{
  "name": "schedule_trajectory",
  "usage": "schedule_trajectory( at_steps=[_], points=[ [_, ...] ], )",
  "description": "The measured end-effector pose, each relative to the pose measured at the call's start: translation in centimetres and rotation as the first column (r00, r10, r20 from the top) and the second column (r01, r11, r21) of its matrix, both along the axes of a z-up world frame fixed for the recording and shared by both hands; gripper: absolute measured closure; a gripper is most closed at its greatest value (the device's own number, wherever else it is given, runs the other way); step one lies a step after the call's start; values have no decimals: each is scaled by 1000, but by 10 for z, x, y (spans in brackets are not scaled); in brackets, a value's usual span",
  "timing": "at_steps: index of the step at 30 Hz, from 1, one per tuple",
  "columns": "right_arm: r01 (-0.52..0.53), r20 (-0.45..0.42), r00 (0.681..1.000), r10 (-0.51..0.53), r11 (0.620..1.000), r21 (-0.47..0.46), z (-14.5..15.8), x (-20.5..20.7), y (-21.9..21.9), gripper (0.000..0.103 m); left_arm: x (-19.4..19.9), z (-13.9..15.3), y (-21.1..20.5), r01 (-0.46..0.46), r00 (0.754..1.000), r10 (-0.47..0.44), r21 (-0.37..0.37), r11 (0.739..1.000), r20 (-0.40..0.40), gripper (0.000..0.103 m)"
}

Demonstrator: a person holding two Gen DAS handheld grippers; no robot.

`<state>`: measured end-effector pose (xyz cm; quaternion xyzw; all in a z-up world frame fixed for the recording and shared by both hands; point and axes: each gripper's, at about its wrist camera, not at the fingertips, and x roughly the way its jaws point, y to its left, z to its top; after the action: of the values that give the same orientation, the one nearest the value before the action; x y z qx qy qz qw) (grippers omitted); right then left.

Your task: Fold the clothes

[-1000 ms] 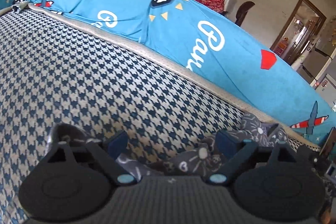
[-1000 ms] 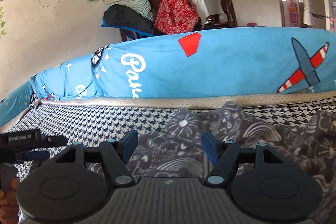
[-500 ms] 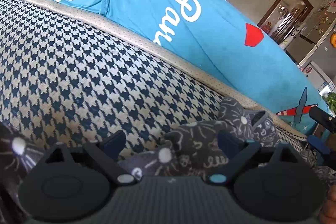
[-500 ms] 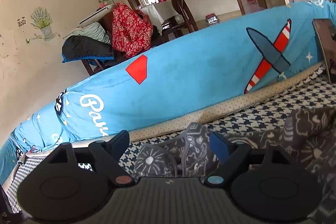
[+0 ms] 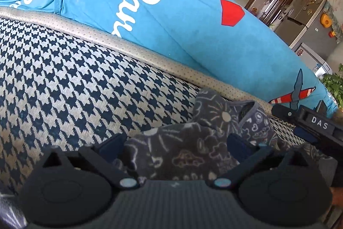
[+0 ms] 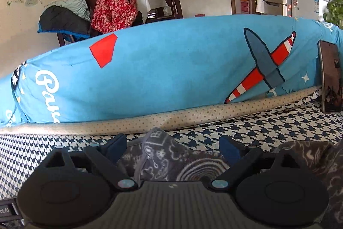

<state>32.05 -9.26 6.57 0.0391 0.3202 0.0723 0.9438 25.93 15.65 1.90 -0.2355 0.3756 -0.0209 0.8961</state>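
Near the sofa seat's back edge a dark printed garment (image 5: 193, 143) lies bunched between the wide fingers of both the left claw (image 5: 174, 144) and right claw (image 6: 172, 146); closing now risks pinching several layers

Garment (image 6: 171, 160) bunched on the sofa seat (image 6: 268, 128), cushion (image 6: 171, 70) upright behind the garment, tablet (image 6: 330, 76) leaning on the cushion's right end, chair piled with clothes (image 6: 96, 12) behind the cushion

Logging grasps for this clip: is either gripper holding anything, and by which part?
Nothing is clamped. Both sets of jaws stand open, with the dark patterned garment bunched between them.
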Motion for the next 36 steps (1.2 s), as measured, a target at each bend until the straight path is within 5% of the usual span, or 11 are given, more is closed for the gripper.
schedule_trajectory(
  at_steps=[8, 11, 15, 18, 23, 31, 36],
  points=[
    [-56, -110, 993, 48, 996, -74, -38, 17, 9, 12, 6, -8, -11, 30, 999, -30, 63, 998, -12, 0],
    [-50, -108, 993, 41, 995, -86, -44, 18, 10, 23, 7, -10, -18, 51, 999, -50, 114, 992, -13, 0],
    [-48, -79, 996, 39, 992, -113, -45, 14, 13, 52, 7, -11, -27, 64, 998, -63, 188, 980, -15, 2],
    [-40, -64, 997, 32, 992, -123, -44, 10, 14, 66, 6, -10, -31, 56, 998, -54, 231, 971, -14, 15],
    [-28, -44, 999, 24, 995, -96, -37, 5, 12, 83, 5, -7, -27, 57, 998, -59, 220, 974, 2, 60],
    [-27, -53, 998, 24, 998, -53, -36, 10, 7, 83, 5, -7, -33, 71, 997, -76, 229, 971, 12, 61],
    [-48, -74, 996, 44, 998, -49, -40, 14, 8, 60, 7, -9, -37, 72, 997, -79, 235, 969, 17, 53]
  ],
)
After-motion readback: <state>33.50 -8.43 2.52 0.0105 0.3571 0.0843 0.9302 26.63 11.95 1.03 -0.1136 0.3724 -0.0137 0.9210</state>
